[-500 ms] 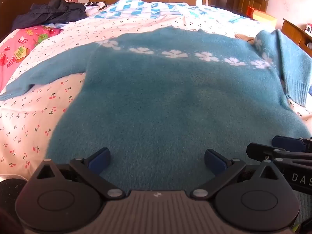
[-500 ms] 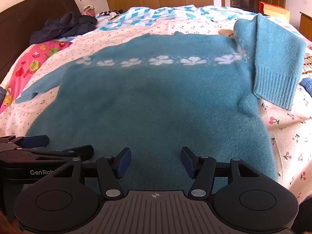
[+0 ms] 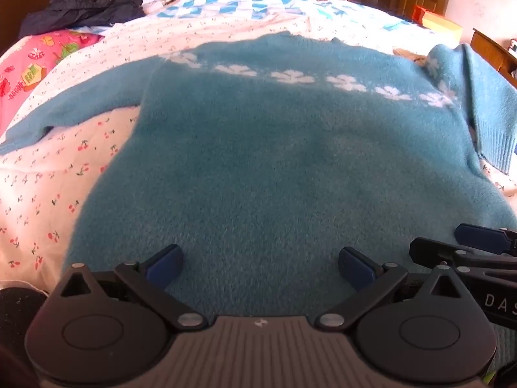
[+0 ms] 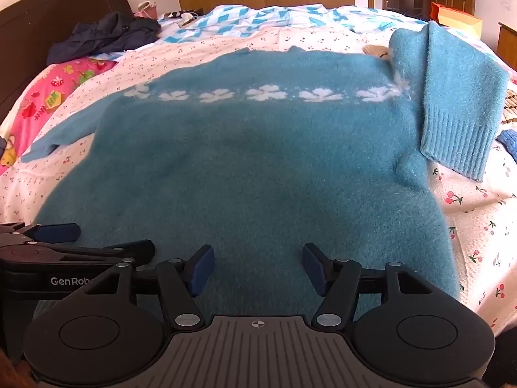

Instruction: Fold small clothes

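A fluffy teal sweater with a band of white flowers lies flat on the bed; it also fills the right wrist view. Its left sleeve stretches out to the left. Its right sleeve is folded in over the right shoulder, ribbed cuff toward me. My left gripper is open and empty over the sweater's hem. My right gripper is open and empty over the hem, just right of the left one. Each gripper shows at the edge of the other's view.
The bed has a white cherry-print cover. A pink pillow and dark clothes lie at the far left. A blue-white quilt lies at the back. A dark blue item is at the right edge.
Both grippers have edged slightly forward over the hem; the sweater looks a little closer. Nothing was taken hold of.
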The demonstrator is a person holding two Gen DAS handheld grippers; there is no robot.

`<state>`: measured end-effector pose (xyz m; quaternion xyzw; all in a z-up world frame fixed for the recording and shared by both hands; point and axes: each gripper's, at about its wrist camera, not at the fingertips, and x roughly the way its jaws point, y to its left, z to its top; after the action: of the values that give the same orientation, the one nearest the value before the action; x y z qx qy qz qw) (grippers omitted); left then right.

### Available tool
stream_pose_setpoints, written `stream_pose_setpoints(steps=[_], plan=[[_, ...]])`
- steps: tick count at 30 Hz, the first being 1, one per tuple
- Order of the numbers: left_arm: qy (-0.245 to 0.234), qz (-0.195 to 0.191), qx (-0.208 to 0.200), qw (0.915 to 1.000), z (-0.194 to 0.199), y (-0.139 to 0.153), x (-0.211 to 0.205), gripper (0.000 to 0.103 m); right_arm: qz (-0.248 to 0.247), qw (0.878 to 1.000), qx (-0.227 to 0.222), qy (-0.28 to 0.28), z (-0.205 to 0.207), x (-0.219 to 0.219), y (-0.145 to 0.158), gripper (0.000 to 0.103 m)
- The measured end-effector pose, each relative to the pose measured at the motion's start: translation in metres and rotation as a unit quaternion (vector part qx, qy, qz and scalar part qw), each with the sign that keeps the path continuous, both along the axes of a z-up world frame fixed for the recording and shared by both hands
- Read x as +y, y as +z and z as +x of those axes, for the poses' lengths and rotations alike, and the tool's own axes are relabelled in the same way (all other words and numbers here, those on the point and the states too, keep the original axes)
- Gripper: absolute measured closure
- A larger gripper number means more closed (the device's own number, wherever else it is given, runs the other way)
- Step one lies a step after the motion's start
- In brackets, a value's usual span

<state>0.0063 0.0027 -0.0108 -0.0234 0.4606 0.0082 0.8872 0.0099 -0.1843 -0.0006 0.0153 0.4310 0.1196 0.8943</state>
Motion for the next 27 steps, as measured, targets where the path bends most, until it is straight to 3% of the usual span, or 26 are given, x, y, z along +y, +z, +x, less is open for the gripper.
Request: stream_pose_setpoints(steps=[12, 27], plan=[[0.008, -0.021, 0.025, 0.9994, 0.003, -0.0107, 0.0036, 0.0, -0.005, 1.0, 0.004, 0.01, 0.0014, 0.0003, -0.0029, 0.035], [0.004, -0.015, 0.024, 0.9996, 0.0044, -0.0083, 0.002, 0.0, -0.004, 1.0, 0.003, 0.01, 0.0003, 0.0017, -0.0031, 0.034]])
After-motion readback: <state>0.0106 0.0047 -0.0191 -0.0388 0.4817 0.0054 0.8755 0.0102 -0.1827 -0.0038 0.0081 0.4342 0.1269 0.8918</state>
